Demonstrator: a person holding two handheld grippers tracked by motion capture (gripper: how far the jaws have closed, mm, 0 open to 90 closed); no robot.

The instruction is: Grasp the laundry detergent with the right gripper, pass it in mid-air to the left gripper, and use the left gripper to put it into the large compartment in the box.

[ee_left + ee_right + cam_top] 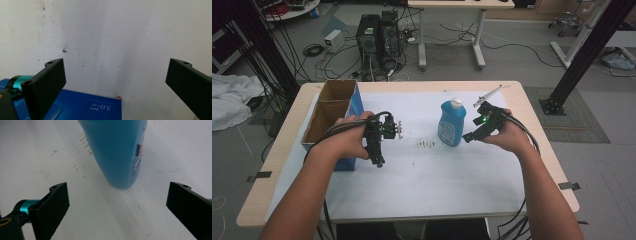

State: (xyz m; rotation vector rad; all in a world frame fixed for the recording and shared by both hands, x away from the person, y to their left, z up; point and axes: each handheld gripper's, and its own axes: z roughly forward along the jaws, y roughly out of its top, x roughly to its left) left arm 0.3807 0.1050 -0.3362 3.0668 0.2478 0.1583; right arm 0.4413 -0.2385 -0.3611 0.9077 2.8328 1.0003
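At the left edge of my desk [532,150] stands an open cardboard box [328,107] with a blue side, and my left tongs [379,161] hang just beside it, pointing down at the white sheet [422,175], released, with nothing between them. In the left gripper view the box's blue wall [82,106] sits low, between the spread jaws. Right of centre stands the blue bottle [451,124] with its white cap, upright on the sheet, a patch of dark specks [426,144] just to its left. My right tongs [468,136] sit near the bottle's right side, aimed at its base, also released; the right gripper view shows the bottle's lower body [117,152] ahead, apart from both jaws.

I judge this to be the approach to grasping the bottle. Next I would slide the right tongs forward until the jaws straddle the body, then clench. Open sheet lies in front of the bottle and between my hands; the box wall bounds the left, and the desk's right edge is close behind my right hand.
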